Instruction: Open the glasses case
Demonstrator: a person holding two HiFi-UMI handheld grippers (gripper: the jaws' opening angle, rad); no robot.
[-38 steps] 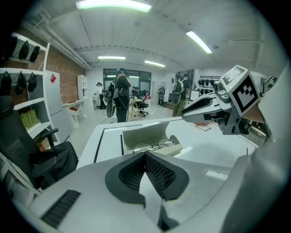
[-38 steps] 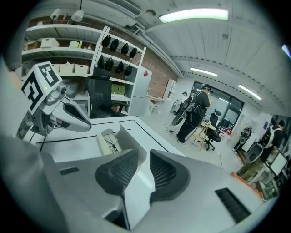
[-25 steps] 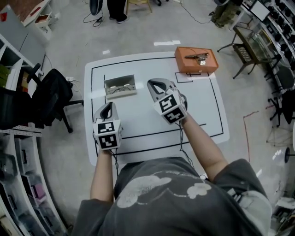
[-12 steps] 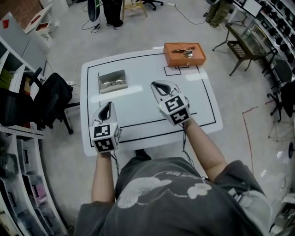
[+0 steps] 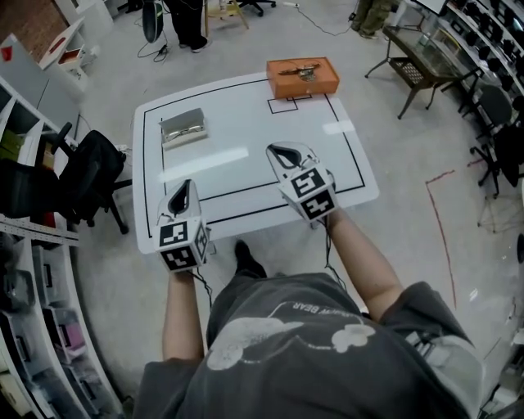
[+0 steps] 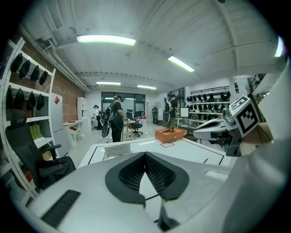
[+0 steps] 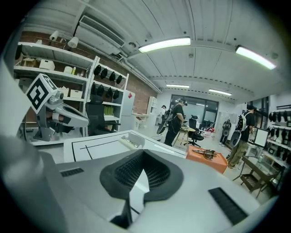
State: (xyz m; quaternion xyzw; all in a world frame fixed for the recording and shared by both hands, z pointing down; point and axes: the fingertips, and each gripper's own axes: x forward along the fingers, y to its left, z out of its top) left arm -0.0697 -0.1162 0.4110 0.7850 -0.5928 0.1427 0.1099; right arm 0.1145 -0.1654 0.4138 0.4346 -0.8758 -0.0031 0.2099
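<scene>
Left claw [image 5: 182, 190], right claw [image 5: 281, 153]: both pressed together, empty. Glasses case [image 5: 183, 128] well apart, near surface [image 5: 246, 176] far-left edge. Risk: reaching with claws unspread shoves case off the edge.

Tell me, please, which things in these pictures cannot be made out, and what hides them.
Glasses case: head view, too small to tell what lies inside.
Item on the orange box: too small in every view to name.
Standing person: head view, cut off by the top edge.
Table, near edge: left gripper view, hidden behind the left gripper.
</scene>
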